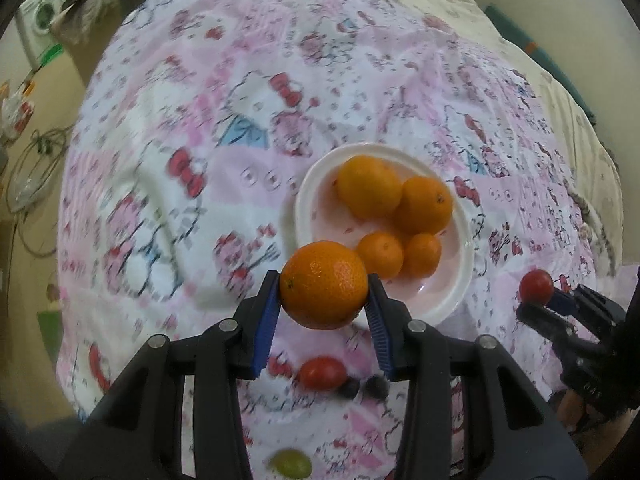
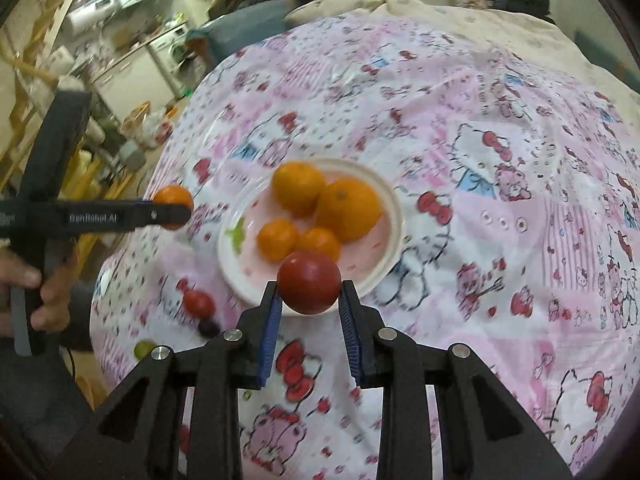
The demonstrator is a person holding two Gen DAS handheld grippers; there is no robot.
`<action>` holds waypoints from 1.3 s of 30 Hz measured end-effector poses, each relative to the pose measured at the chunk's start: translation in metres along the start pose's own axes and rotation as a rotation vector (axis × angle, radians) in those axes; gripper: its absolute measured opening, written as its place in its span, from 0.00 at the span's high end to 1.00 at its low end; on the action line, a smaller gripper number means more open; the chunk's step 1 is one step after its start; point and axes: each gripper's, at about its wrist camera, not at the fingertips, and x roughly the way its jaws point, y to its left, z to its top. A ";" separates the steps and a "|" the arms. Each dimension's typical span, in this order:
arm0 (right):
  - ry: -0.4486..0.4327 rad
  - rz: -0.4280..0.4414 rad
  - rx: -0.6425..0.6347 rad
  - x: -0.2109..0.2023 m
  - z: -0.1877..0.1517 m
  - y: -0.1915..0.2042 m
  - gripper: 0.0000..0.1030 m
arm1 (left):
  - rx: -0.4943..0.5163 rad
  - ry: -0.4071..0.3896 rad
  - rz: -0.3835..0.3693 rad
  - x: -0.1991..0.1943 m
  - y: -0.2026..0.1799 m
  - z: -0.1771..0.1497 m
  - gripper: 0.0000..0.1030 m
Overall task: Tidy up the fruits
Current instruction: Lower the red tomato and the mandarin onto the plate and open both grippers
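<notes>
My left gripper (image 1: 324,290) clamps an orange (image 1: 323,284) between its pads, my right gripper (image 2: 309,294) pinches a red tomato (image 2: 309,282), plate (image 1: 452,296) of oranges just beyond both jaws.

Black plastic claw (image 1: 324,292) frames, ribbed blue pads (image 1: 267,322), round silver screws (image 2: 233,335), white lettering along one arm.

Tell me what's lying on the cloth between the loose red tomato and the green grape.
Two dark berries, likely blueberries, lie just beside the loose tomato on the cloth; the stretch on to the green grape is bare. The left wrist view shows it best.
</notes>
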 end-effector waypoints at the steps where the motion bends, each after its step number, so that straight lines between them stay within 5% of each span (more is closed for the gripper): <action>1: 0.000 -0.002 0.010 0.002 0.003 -0.005 0.70 | 0.013 -0.002 -0.004 0.004 -0.003 0.004 0.64; 11: 0.082 -0.023 0.044 0.054 0.021 -0.031 0.70 | 0.147 0.040 0.031 0.050 -0.023 0.028 0.64; 23: 0.176 -0.039 0.030 0.091 0.021 -0.030 0.70 | 0.144 0.097 0.041 0.075 -0.023 0.029 0.63; 39: 0.188 -0.030 0.046 0.092 0.021 -0.031 0.68 | 0.126 0.081 0.039 0.073 -0.020 0.033 0.63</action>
